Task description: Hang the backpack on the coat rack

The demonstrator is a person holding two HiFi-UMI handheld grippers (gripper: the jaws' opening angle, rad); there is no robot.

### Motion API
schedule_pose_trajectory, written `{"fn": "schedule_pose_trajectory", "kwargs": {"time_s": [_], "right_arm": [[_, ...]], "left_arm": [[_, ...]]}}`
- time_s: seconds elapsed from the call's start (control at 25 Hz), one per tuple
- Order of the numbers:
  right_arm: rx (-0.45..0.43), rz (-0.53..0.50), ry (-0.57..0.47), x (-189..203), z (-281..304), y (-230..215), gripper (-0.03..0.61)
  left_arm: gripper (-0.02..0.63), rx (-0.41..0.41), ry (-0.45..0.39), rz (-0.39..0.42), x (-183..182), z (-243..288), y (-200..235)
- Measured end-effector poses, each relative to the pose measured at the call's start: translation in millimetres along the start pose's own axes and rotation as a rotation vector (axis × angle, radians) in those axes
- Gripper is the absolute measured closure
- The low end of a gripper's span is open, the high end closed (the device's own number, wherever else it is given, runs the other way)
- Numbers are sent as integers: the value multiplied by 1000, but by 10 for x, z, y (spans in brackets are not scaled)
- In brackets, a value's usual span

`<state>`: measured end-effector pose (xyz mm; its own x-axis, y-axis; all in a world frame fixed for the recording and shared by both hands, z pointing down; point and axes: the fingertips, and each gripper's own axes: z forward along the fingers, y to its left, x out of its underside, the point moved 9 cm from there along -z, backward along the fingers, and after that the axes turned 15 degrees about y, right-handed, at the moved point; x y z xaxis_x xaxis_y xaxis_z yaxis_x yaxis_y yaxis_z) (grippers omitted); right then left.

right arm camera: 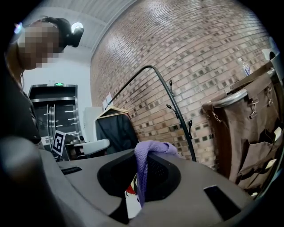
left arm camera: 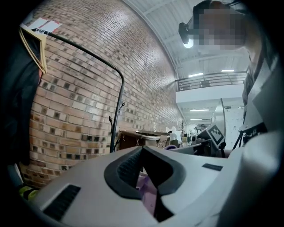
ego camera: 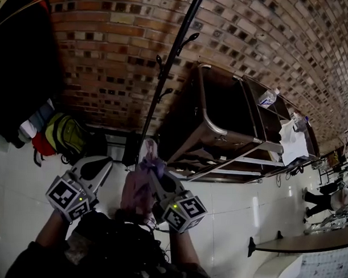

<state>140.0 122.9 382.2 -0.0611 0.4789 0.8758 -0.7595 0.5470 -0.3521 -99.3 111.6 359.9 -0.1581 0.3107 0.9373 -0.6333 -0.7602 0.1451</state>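
The lilac-pink backpack [ego camera: 139, 188] hangs upright in the air, its purple woven strap [right arm camera: 143, 164] looped at the top. The coat rack [ego camera: 168, 72], a black pole with small hooks, stands just beyond it against the brick wall [ego camera: 109, 48].

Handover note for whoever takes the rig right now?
Right gripper: shut on the purple backpack's knit top loop.
Left gripper: jaws together with purple fabric between them, apparently gripping the backpack too.
Backpack hangs between both grippers, short of the coat rack at the brick wall; its visible hooks are bare.
Done: backpack lifted.
Left: raise the loop over a hook, release.
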Motion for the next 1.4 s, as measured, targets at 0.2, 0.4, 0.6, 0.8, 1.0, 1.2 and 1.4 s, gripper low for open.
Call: {"fn": "schedule_pose_trajectory", "kwargs": {"time_s": [0.2, 0.4, 0.6, 0.8, 1.0, 1.2, 1.4], "right_arm": [[10, -3, 0, -109, 55, -315, 531], [32, 12, 5, -275, 159, -602, 531], [61, 26, 1, -455, 367, -903, 531], [95, 33, 7, -688, 628, -1225, 531], [126, 2, 19, -934, 922, -1479, 531], [173, 17, -6, -1159, 1119, -1777, 531], [208, 27, -16, -1344, 1329, -1988, 531]], "left_arm": [[577, -10, -4, -3, -91, 276, 122], [577, 2, -7, -20, -198, 572, 302], [577, 41, 0, -13, -285, 964, 621], [577, 76, -8, -15, -477, 1362, 1020], [577, 71, 10, 57, -638, 1763, 1363], [577, 106, 22, 64, -752, 2076, 1610], [577, 129, 27, 49, -819, 2319, 1890]]}}
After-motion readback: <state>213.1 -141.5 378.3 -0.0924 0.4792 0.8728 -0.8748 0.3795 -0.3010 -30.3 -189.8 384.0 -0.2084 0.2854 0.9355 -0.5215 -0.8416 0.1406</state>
